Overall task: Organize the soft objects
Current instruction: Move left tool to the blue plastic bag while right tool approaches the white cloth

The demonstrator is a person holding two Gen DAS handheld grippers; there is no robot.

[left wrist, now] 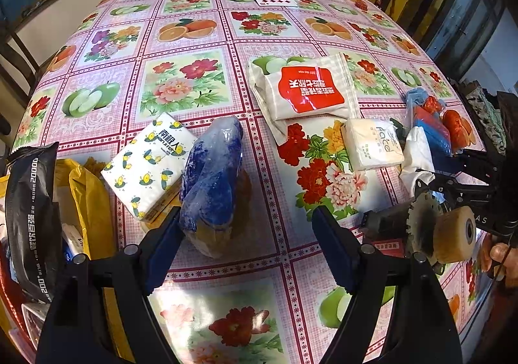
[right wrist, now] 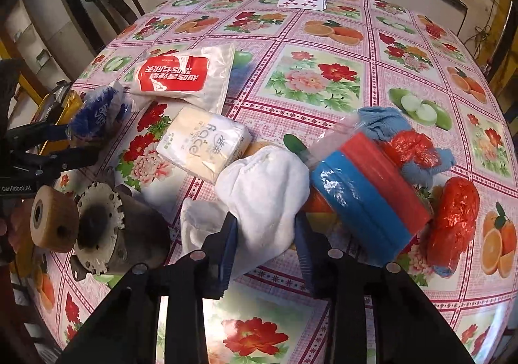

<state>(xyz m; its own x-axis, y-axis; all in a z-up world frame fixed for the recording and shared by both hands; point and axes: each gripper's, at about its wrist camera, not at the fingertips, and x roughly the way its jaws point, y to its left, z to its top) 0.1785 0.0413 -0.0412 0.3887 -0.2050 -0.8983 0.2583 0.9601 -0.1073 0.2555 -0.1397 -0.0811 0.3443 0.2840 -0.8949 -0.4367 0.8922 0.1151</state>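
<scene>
Tissue packs [left wrist: 147, 169] seemingly piled over yellow bag [left wrist: 87, 199]; left gripper [left wrist: 246, 228] open.

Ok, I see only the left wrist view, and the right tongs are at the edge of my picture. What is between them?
Observer: A white cloth fills the gap of the right tongs, with one finger on each side of it. I cannot tell whether they are squeezing it.
Operator: What lies on the right of the cloth?
Observer: A blue-and-red wrapped pack, close beside it.
Operator: And behind that pack?
Observer: A crumpled light blue cloth, with a bunched red plastic bag against it.
</scene>
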